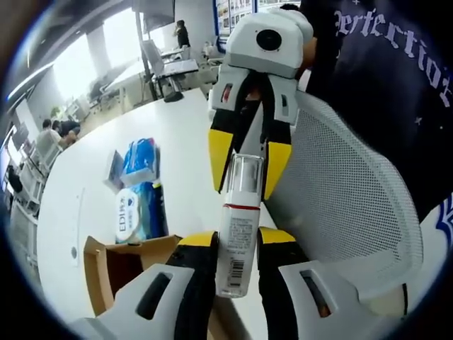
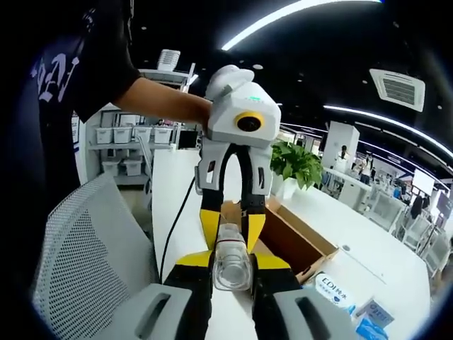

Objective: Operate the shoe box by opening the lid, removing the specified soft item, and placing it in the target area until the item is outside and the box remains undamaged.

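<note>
A white bottle (image 1: 236, 262) with a red band, a barcode label and a clear cap (image 1: 245, 178) is held in the air between both grippers. My left gripper (image 1: 236, 244) is shut on its body. My right gripper (image 1: 248, 166) comes down from above, its yellow fingertips (image 1: 220, 157) clamped on the cap. In the right gripper view the clear cap (image 2: 231, 263) sits between my right gripper's (image 2: 233, 262) jaws, and the left gripper (image 2: 232, 223) grips the bottle's far end. The open brown shoe box (image 1: 113, 265) (image 2: 294, 237) lies on the white table below.
Tissue packs lie on the table (image 1: 177, 134) beside the box: a blue one (image 1: 139, 161) and a white-and-blue one (image 1: 134, 212) (image 2: 333, 292). A white mesh chair back (image 1: 354, 198) (image 2: 78, 248) stands close by. A person in a dark shirt (image 1: 382, 64) holds the grippers. A black cable (image 2: 177, 227) hangs down.
</note>
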